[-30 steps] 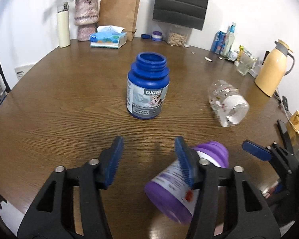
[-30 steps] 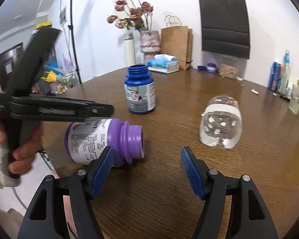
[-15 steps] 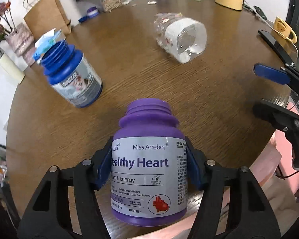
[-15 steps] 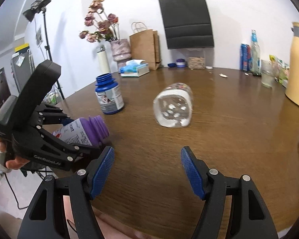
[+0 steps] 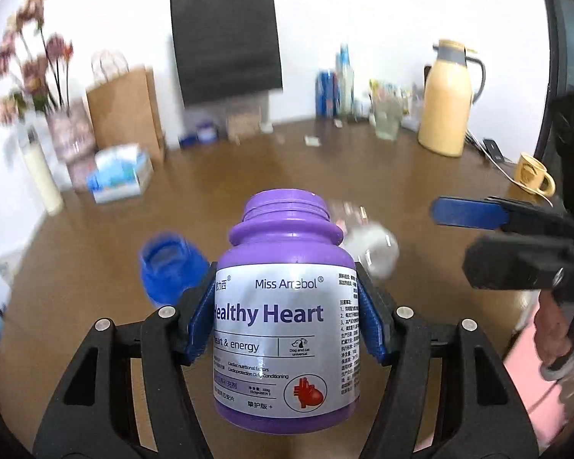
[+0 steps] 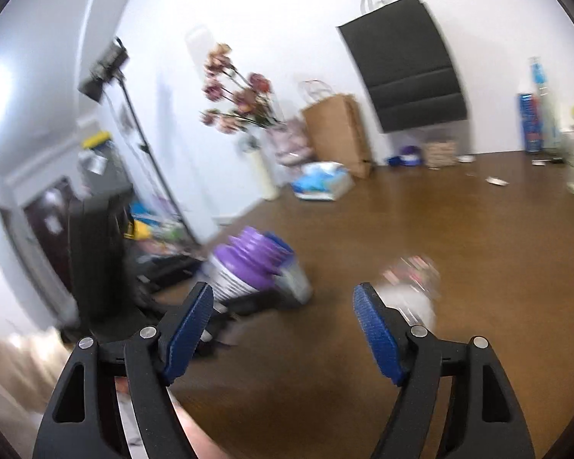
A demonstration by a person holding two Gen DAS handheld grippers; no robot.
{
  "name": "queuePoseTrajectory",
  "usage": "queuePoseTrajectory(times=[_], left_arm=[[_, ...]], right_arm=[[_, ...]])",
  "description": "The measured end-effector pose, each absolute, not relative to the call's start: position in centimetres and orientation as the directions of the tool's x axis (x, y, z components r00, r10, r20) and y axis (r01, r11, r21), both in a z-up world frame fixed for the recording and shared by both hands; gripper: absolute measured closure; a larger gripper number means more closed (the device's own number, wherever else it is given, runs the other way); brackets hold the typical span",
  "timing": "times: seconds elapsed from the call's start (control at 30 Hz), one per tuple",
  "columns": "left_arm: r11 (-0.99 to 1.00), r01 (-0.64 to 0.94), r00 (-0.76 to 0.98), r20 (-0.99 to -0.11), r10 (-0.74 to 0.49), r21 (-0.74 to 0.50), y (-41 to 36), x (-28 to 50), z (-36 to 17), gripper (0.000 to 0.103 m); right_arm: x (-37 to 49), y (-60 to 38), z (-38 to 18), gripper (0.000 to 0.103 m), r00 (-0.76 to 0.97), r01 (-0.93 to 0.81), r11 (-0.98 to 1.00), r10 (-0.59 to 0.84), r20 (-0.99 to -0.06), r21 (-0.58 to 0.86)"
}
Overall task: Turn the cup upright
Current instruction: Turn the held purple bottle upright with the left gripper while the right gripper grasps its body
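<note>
A purple "Healthy Heart" bottle (image 5: 285, 321) with no lid stands nearly upright, mouth up, between the blue pads of my left gripper (image 5: 285, 315), which is shut on its label. The right wrist view shows this purple bottle (image 6: 248, 267) blurred, held above the table's near-left edge. A clear plastic cup (image 5: 371, 244) lies on its side on the brown table (image 5: 248, 176) just behind the bottle. My right gripper (image 6: 283, 325) is open with nothing between its pads; the clear cup (image 6: 409, 290) is just beyond its right finger. The right gripper (image 5: 478, 222) shows at the right of the left wrist view.
A blue bottle (image 5: 168, 267) stands left of the purple one. At the table's back are a tissue box (image 5: 120, 178), a brown paper bag (image 5: 124, 111), a flower vase (image 5: 70, 134), a yellow thermos (image 5: 447, 111), a glass (image 5: 386, 122) and a yellow mug (image 5: 532, 174).
My left gripper closed on the purple bottle that lay on its side and has tipped it up to nearly upright. The right gripper swung left, staying open.
</note>
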State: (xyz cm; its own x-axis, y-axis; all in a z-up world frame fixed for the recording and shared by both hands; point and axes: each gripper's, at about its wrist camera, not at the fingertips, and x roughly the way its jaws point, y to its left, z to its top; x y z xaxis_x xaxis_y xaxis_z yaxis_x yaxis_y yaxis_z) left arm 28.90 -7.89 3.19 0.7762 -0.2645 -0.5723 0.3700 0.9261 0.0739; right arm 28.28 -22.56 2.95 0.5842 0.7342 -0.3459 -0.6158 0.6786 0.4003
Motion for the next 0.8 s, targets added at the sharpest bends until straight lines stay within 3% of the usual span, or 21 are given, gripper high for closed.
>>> queuePoseTrajectory(times=[0.3, 0.37, 0.53, 0.6, 0.67, 0.8], left_arm=[[0.827, 0.507, 0.822, -0.423, -0.38, 0.243, -8.7, 31.1, 7.4, 0.043], [0.815, 0.507, 0.831, -0.407, -0.378, 0.279, -9.1, 32.2, 7.9, 0.043], [0.782, 0.561, 0.799, -0.426, -0.425, 0.273, -9.1, 36.1, 8.7, 0.041], [0.746, 0.618, 0.761, -0.428, -0.487, 0.249, -8.9, 37.3, 8.6, 0.031], [0.715, 0.684, 0.694, -0.431, -0.577, 0.146, -8.0, 39.3, 8.0, 0.027], [0.718, 0.694, 0.623, -0.454, -0.637, -0.054, -6.4, 42.9, 6.3, 0.027]], right_arm=[[38.3, -18.3, 6.8, 0.023, 0.375, -0.616, 0.478, 0.877, -0.301, 0.626], [39.9, -18.0, 6.8, 0.033, 0.369, -0.594, 0.476, 0.878, -0.305, 0.648], [43.1, -18.6, 7.3, 0.033, 0.428, -0.554, 0.504, 0.855, -0.292, 0.662], [43.4, -18.5, 7.6, 0.033, 0.489, -0.554, 0.577, 0.809, -0.327, 0.6], [43.7, -18.0, 7.9, 0.033, 0.54, -0.553, 0.642, 0.761, -0.358, 0.531], [45.3, -17.6, 6.7, 0.033, 0.542, -0.531, 0.661, 0.746, -0.387, 0.53]])
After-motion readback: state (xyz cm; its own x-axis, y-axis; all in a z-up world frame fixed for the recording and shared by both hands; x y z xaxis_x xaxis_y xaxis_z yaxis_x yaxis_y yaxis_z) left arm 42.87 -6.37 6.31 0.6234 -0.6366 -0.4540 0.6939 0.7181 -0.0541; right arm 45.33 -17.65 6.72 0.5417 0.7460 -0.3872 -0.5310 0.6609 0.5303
